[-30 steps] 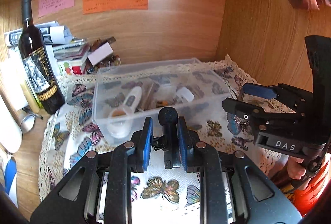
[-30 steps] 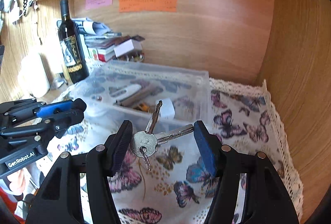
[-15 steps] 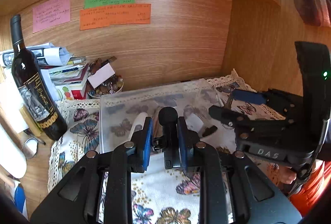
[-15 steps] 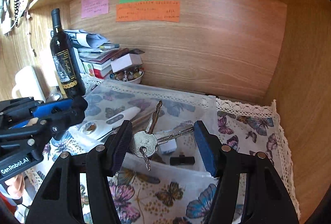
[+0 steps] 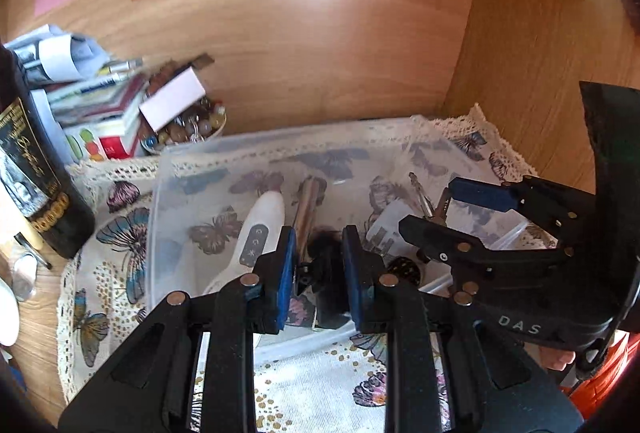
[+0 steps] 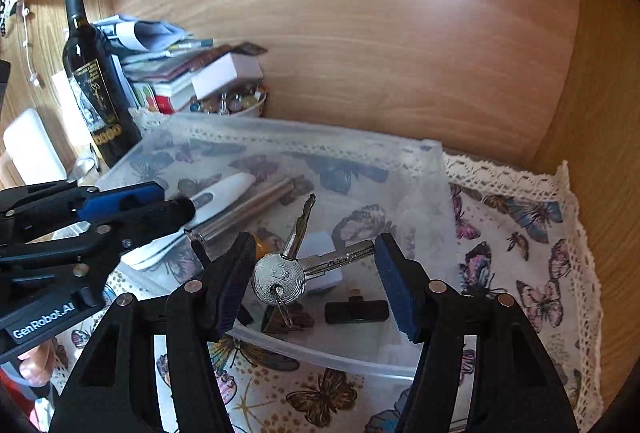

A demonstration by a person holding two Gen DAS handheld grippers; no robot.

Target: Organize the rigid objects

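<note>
Keys on a ring hung between the wide-spread fingers of the right gripper in the right wrist view; the round silver head lay close by the left pad, and one blade reached toward the right pad. Whether either pad actually pressed the metal could not be told. The bunch was poised over the near part of a clear plastic bin, which sat on a butterfly-print cloth in a wooden alcove. Inside the bin lay a white thermometer, a metal tube, a small white block and a flat black piece. The left gripper reached in from the left above the bin's near corner. A wine bottle stood beside a pile of books at the back.

In the left wrist view, the left gripper had its blue pads drawn close together, clamped on a small black microphone with a fuzzy round head. It was held over the bin's near edge, just beside the thermometer. To the right, the right gripper hung above the bin with the keys showing between its fingers.
</note>
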